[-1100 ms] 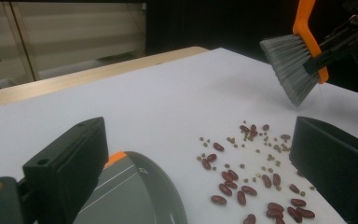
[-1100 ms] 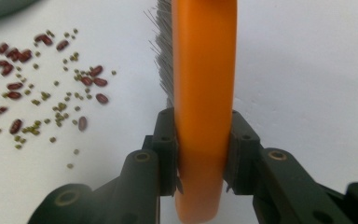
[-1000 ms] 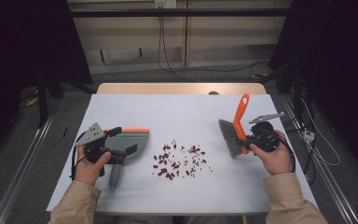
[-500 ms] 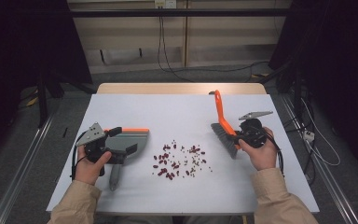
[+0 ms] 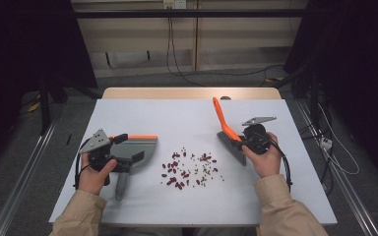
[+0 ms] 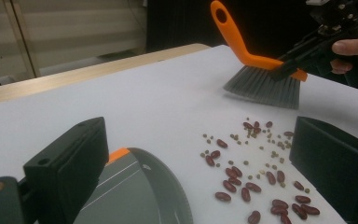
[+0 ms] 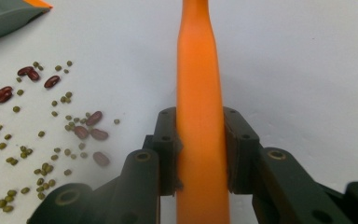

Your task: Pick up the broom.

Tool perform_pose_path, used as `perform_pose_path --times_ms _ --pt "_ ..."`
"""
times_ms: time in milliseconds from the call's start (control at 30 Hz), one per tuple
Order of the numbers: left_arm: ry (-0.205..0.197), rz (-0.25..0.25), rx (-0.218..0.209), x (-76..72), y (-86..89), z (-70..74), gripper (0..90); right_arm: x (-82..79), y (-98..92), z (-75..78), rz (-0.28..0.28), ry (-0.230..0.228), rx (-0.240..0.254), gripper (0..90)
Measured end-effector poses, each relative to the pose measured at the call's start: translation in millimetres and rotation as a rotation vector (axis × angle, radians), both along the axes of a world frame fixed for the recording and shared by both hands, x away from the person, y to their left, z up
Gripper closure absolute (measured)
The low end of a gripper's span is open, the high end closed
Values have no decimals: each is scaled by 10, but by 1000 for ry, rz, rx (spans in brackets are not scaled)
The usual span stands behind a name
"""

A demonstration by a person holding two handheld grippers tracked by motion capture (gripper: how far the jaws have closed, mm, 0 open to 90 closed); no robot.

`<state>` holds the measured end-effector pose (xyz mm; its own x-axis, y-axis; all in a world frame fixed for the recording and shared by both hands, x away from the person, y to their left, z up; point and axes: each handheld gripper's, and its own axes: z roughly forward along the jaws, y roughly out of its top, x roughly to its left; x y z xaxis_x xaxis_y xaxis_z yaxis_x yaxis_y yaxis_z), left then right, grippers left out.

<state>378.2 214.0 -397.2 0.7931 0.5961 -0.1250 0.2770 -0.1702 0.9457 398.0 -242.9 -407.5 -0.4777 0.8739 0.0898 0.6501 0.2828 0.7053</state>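
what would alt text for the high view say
A person at a white table holds two grippers: the right gripper clamps an orange-handled brush beside scattered beans, while the left gripper rests at a grey dustpan.

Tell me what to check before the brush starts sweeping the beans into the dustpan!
1. Right gripper clamped on the orange plastic brush handle: ok.
2. Grey bristles down beside the pile, on its far side from the pan: ok.
3. Grey plastic dustpan with orange edge lying flat on the white table, mouth toward the pile: ok.
4. Left gripper gripping the dustpan firmly: cannot tell.
5. Scattered red kidney beans and small green beans between brush and pan: ok.
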Motion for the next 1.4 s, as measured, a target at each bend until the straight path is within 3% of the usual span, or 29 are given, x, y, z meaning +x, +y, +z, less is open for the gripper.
perform_pose_path --times_ms 167,733,833,967,1167,1267,1333,1400 --pt "3 -2 4 3 -5 -6 45 23 27 -23 -3 -9 -1 697" --pt "10 -4 7 8 -1 -23 45 101 86 -113 -51 -51 64 652" --pt "12 -3 9 11 3 -28 45 128 104 -142 -61 -57 58 619" --pt "12 0 11 15 11 -33 44 152 132 -178 -66 -65 30 695" --pt "14 4 13 18 18 -44 46 145 149 -173 -62 -73 2 706" --pt "14 3 13 15 19 -43 46 119 168 -136 -67 -127 -23 708" --pt "13 4 14 12 22 -42 46 89 147 -91 -84 -153 -5 708" --pt "13 4 16 11 29 -41 46 45 146 -54 -93 -179 -52 708"
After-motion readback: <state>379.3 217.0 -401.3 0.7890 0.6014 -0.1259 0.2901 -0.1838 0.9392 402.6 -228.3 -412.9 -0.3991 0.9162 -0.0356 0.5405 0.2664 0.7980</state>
